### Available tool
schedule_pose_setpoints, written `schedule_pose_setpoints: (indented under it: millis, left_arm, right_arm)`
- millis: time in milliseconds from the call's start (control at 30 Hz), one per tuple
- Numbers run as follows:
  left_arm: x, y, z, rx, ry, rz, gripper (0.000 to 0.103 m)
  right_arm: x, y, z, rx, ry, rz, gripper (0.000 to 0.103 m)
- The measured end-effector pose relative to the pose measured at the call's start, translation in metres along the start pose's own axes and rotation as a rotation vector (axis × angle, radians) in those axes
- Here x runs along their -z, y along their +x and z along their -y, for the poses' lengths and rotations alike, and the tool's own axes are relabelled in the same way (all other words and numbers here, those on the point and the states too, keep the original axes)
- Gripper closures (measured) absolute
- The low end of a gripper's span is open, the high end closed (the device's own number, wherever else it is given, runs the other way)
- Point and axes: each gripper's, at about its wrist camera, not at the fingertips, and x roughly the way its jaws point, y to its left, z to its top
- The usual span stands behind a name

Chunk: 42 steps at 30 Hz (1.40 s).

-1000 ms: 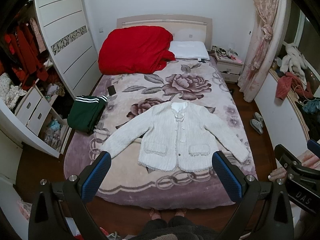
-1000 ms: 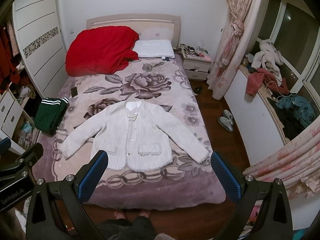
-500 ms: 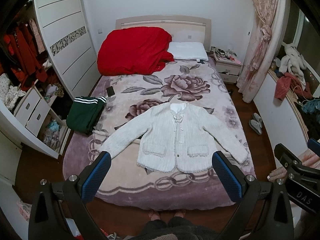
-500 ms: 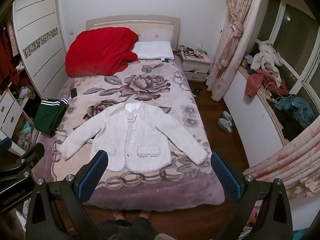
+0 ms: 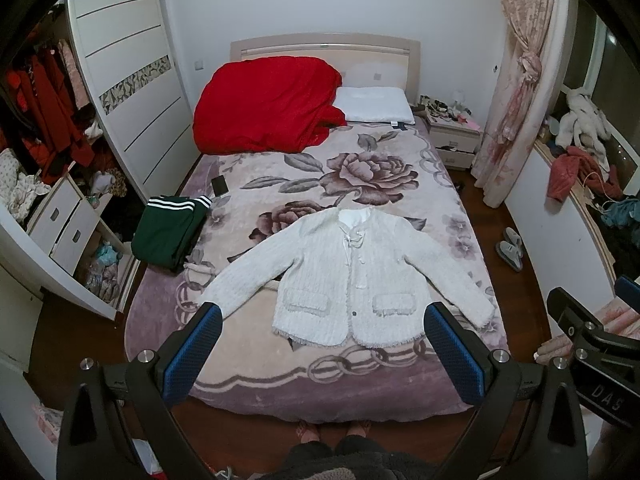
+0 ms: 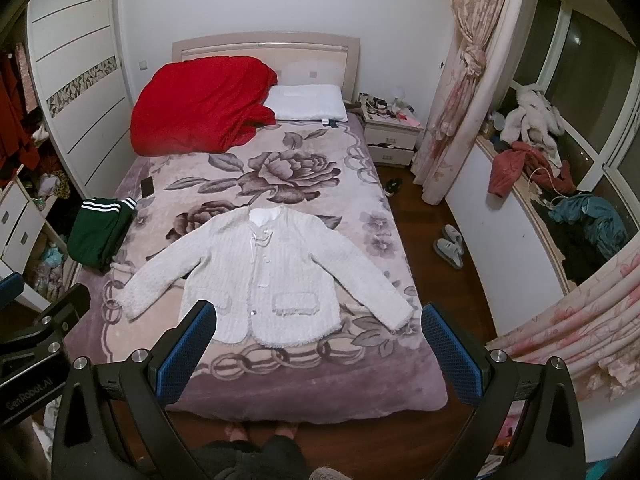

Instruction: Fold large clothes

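Jacket (image 5: 352, 280) flat on bed (image 5: 280, 368), front up, collar away, hem nearest, sleeves splayed sideways. Left gripper (image 5: 320, 354) and right gripper (image 6: 318, 350) both wide open, empty, high above foot edge. Each nearer own-side sleeve.

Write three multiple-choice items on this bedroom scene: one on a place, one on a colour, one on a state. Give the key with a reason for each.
1. Where does the folded green garment lie?
A. on the pillow
B. at the bed's left edge
C. on the floor by the slippers

2. What colour is the bunched quilt at the headboard?
A. red
B. blue
C. grey

3. How does the white jacket lie?
A. folded in half
B. rolled up
C. spread flat, sleeves out

Key: B, it sits beside the phone near the wardrobe side; A, it is plainly red; C, both sleeves are spread and both grippers, left and right, hang open above it.
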Motion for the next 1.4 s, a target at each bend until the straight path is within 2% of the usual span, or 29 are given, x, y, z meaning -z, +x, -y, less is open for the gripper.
schedule_pose_setpoints:
  millis: [433,567,633,733,867,900,933,967,1000,1100,1133,1200,1400]
  left_arm:
    - [-0.004,0.006,-0.001,0.004,0.001,0.02,0.0]
    - [-0.013,0.032,-0.008,-0.042,0.008,0.086,0.0]
    - [-0.017,0.058,-0.01,-0.085,0.02,0.124,0.0]
    - [-0.016,0.104,-0.014,-0.126,0.045,0.149,0.0]
    - [-0.007,0.186,-0.011,-0.12,0.055,0.081,0.0]
    - [-0.002,0.212,-0.008,-0.119,0.061,0.044,0.0]
    - [0.001,0.231,-0.005,-0.129,0.068,0.015,0.0]
    - [0.006,0.255,0.001,-0.141,0.072,-0.02,0.0]
    - [0.011,0.274,0.006,-0.144,0.073,-0.045,0.0]
    - [0.027,0.329,0.023,-0.167,0.075,-0.104,0.0]
    - [0.032,0.345,0.03,-0.179,0.081,-0.123,0.0]
    - [0.044,0.386,0.046,-0.21,0.086,-0.168,0.0]
    - [0.07,0.495,0.087,-0.283,0.06,-0.315,0.0]
  right_arm:
    - [0.002,-0.001,0.0,0.002,0.001,0.004,0.0]
    - [-0.005,0.011,-0.003,-0.009,0.036,-0.006,0.0]
    - [-0.004,0.035,0.0,-0.016,0.072,0.006,0.0]
    - [-0.001,0.094,0.011,0.011,0.141,-0.072,0.0]
    - [0.018,0.194,0.053,0.052,0.328,-0.192,0.001]
    - [0.026,0.222,0.066,0.057,0.374,-0.225,0.01]
    - [0.037,0.245,0.075,0.061,0.397,-0.253,0.028]
    - [0.05,0.272,0.087,0.069,0.42,-0.291,0.037]
    - [0.059,0.302,0.102,0.058,0.463,-0.335,0.04]
    - [0.101,0.375,0.152,-0.009,0.653,-0.38,0.037]
    - [0.114,0.395,0.166,-0.034,0.708,-0.389,0.028]
    - [0.154,0.455,0.205,-0.099,0.9,-0.425,0.02]
    - [0.262,0.613,0.288,-0.183,1.263,-0.462,0.02]
